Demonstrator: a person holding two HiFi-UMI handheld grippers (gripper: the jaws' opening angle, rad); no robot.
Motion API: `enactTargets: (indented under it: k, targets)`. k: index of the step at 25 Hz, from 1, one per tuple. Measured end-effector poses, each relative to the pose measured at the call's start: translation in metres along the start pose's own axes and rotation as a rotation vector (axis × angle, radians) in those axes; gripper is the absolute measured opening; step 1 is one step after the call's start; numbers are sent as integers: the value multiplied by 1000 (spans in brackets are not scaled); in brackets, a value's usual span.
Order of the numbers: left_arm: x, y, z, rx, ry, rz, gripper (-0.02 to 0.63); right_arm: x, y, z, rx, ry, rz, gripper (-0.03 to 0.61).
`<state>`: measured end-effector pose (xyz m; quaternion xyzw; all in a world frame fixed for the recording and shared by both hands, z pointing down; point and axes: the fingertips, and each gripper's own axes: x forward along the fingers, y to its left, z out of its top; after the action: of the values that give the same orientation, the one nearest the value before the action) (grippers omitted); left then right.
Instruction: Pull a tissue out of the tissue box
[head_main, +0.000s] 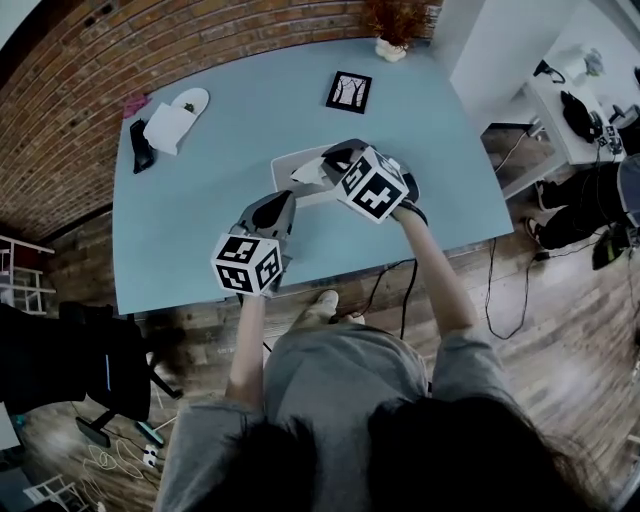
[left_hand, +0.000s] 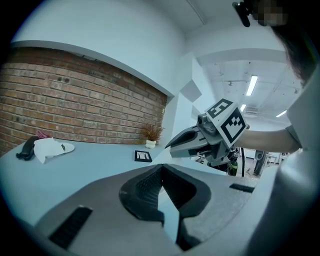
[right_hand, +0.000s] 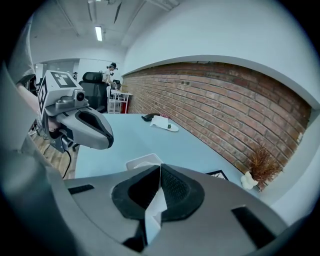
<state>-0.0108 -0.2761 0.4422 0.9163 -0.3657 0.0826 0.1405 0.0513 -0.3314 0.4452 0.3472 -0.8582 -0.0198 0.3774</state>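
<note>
The pale tissue box lies flat on the light blue table, near its front middle. My right gripper hovers over the box, shut on a white tissue lifted from it. In the right gripper view the tissue shows pinched between the dark pads, with the tissue box just beyond the right gripper. My left gripper hangs beside the box's front left, apart from it. In the left gripper view the left gripper has its jaws together with nothing between them.
A small black picture frame and a potted dry plant stand at the table's far side. A white plate with a cloth and a black object lie far left. The table's front edge is just below my left gripper.
</note>
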Motion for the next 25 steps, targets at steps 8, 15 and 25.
enactTargets:
  k: [8, 15, 25]
  targets:
    - [-6, -18, 12, 29, -45, -29, 3, -13, 4, -7, 39, -30, -33, 2]
    - [-10, -25, 17, 36, -68, -33, 3, -27, 3, -7, 63, -57, -59, 2]
    - [-15, -40, 21, 50, -95, -43, 3, -50, 5, -16, 126, -131, -100, 2]
